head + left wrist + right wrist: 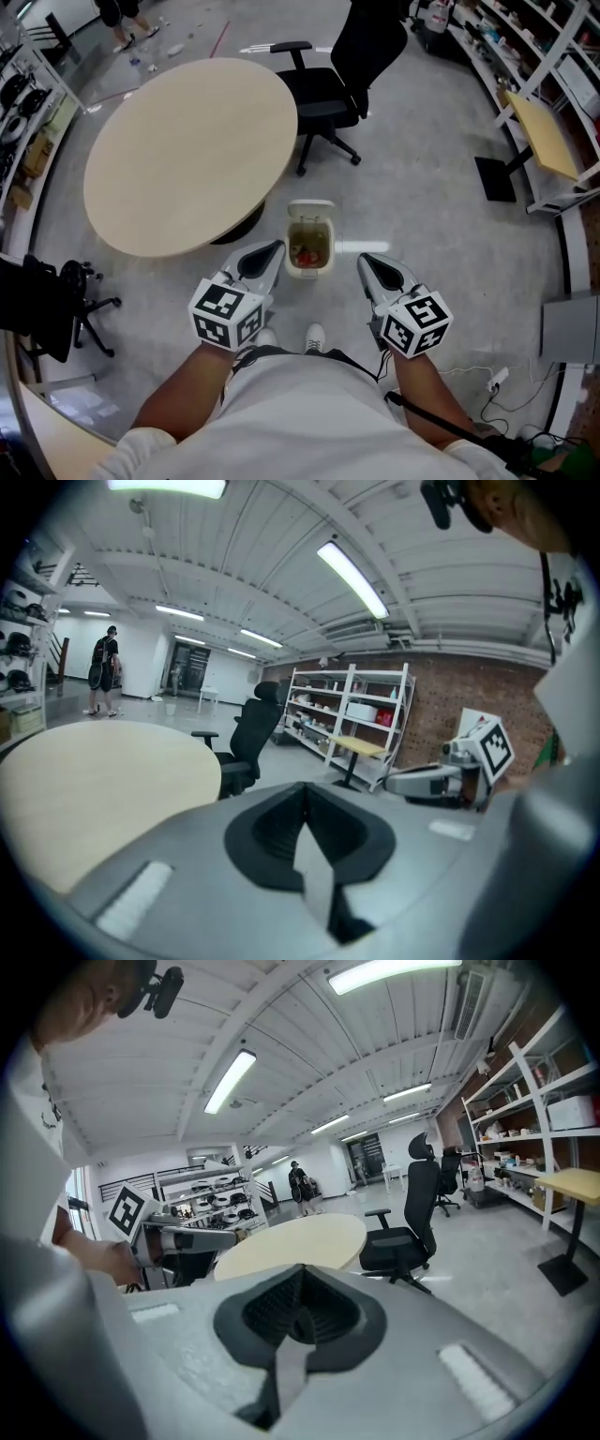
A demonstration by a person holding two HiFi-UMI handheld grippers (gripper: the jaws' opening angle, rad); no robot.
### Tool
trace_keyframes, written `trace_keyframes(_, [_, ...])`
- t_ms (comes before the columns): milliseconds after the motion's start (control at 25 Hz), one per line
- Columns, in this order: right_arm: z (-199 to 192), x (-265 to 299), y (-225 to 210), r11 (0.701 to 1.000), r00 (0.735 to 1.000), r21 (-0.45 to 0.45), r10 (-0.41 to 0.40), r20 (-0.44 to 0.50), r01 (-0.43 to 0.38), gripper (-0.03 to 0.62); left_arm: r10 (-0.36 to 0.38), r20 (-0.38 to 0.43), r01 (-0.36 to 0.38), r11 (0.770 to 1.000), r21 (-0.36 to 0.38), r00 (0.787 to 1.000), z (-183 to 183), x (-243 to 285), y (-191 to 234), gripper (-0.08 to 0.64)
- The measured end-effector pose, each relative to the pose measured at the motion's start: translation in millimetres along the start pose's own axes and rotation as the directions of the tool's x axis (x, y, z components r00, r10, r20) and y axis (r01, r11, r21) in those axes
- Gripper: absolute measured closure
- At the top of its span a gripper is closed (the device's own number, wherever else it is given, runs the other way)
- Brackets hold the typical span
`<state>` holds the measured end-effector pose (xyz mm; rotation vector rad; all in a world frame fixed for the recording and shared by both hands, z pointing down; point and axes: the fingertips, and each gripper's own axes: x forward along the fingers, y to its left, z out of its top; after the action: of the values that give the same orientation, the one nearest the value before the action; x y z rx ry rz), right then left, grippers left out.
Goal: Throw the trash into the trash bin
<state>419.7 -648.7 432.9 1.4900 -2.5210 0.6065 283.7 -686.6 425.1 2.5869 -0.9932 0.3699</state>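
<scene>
On the floor, just off the near edge of the round table (187,150), stands the open trash bin (310,273). There is reddish trash (304,253) inside, too small to tell what it is. The left gripper (270,251) and the right gripper (371,262) hover on either side of the bin, clear of it. Each gripper's own view shows its jaws pressed together with nothing between them. Only the head view shows the bin. The gripper views look out across the room at the table, an office chair (246,738) and shelves (347,714).
</scene>
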Motion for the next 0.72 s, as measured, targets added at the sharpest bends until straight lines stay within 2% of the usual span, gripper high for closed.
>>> trace_keyframes(280, [-17,-3,41,1.000,1.000,-0.004,-0.014,-0.008,0.014,0.591,-0.041,0.013,0.041,0.999,0.010,0.999,-7,-24,2,0.555])
trace_keyframes(720, [-24,-11,53,0.997,0.997,0.013,-0.073,0.002,0.072,0.591,-0.073,0.008,0.072,0.997,0.039,0.997,-9,-45,4,0.555])
